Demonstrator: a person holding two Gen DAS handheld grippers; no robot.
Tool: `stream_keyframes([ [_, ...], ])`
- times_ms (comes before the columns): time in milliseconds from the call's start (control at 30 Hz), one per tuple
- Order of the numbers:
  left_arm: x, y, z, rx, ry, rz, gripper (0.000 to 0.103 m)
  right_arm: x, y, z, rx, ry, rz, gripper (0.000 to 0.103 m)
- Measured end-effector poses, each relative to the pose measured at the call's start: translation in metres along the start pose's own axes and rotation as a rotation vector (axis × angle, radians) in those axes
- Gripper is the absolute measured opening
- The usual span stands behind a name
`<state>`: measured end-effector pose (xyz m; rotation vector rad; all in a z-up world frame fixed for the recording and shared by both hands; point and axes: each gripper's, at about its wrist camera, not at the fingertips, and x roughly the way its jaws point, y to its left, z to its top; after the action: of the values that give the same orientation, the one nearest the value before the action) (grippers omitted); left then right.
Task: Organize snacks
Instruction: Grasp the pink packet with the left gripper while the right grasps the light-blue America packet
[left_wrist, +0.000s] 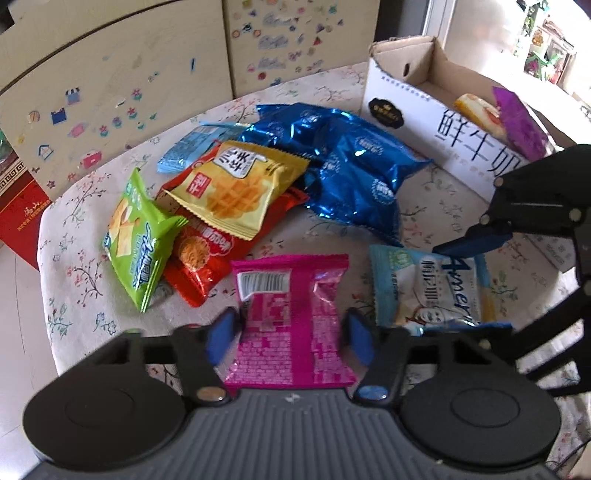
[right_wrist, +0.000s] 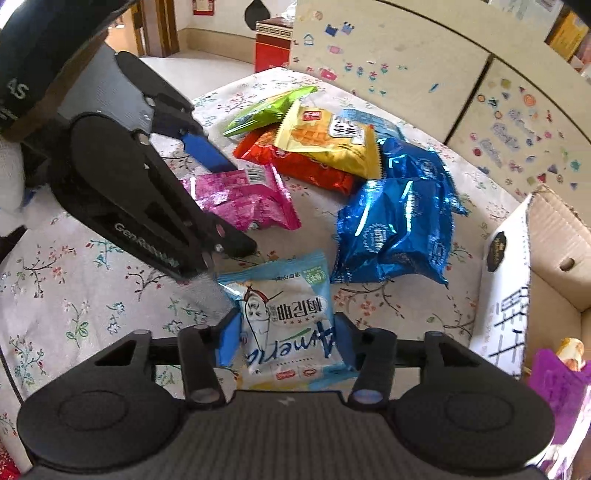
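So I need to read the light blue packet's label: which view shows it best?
The right wrist view: the light blue packet lies centred between the right gripper pads, print facing the camera. In the left wrist view it sits off to the side, partly covered by that gripper.

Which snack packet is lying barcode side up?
The pink foil packet, between the left hand-held gripper's pads. Its white barcode panel faces up; the other packets on the cloth show printed fronts or plain foil.
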<state>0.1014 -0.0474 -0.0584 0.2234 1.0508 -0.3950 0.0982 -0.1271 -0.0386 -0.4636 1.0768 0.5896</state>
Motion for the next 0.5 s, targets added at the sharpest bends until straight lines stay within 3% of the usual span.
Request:
stream_keyframes([
  [167,-0.005,0.004,-0.002,-0.014,-0.01,-0.007,0.045,-0.007,-0.004,-0.004,0.018,-0.016,-0.009,0.057],
  [500,-0.023,0.011,-0.002,-0.058,-0.057,-0.016,0.04,-0.021,-0.016,-0.009,0.068,-0.056,-0.003,0.057],
])
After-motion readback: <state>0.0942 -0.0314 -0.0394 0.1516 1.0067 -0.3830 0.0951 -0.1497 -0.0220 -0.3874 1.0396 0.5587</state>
